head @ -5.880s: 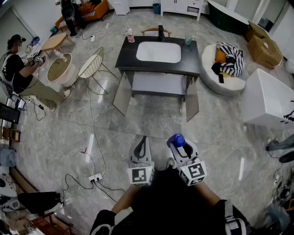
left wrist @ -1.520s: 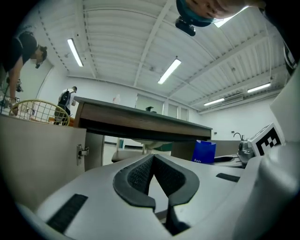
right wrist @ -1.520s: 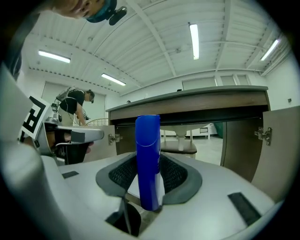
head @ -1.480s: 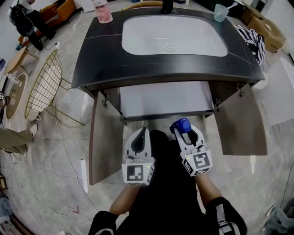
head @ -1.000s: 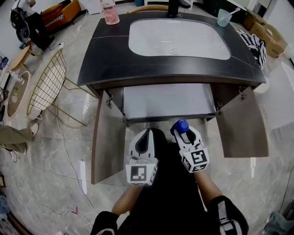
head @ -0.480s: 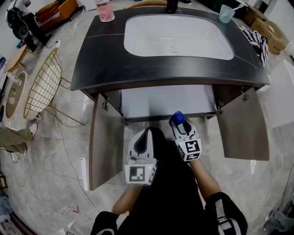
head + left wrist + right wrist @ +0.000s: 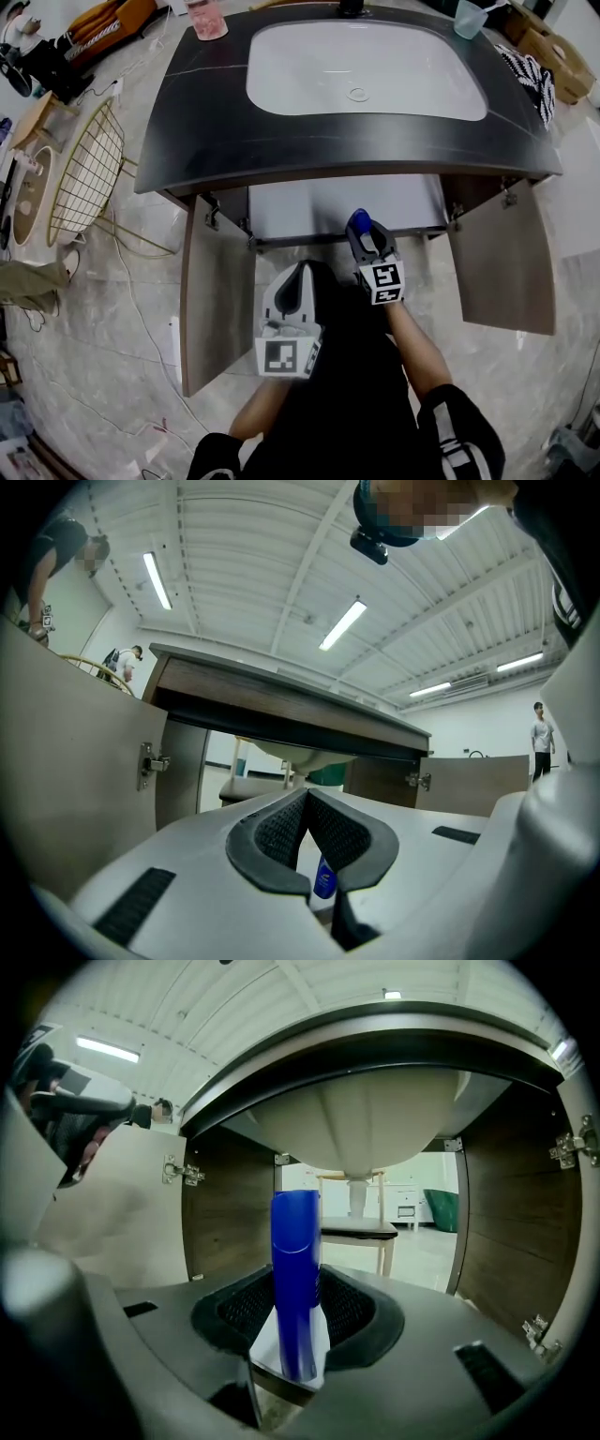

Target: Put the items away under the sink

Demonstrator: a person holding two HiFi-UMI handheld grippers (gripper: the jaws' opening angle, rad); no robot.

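Observation:
My right gripper (image 7: 364, 234) is shut on a white tube with a tall blue cap (image 7: 358, 222), held at the front edge of the grey shelf (image 7: 309, 206) under the sink. In the right gripper view the tube (image 7: 295, 1241) stands upright between the pads, facing the open cabinet beneath the basin's underside (image 7: 375, 1119). My left gripper (image 7: 292, 286) hangs lower and to the left, with its jaws pressed together (image 7: 307, 799). A small blue-and-white bit (image 7: 324, 878) shows low in their gap; I cannot tell what it is. Both cabinet doors, left (image 7: 211, 291) and right (image 7: 497, 253), stand open.
The dark counter (image 7: 216, 141) carries a white basin (image 7: 366, 66), a pink bottle (image 7: 206, 17), a faucet (image 7: 352, 7) and a pale cup (image 7: 469, 17). A wire chair (image 7: 84, 173) stands to the left. A power strip (image 7: 175, 342) lies on the floor beside the left door.
I have walked up to the vanity. Over the last second my right gripper moved forward with the tube to the shelf's edge. The left gripper stayed low.

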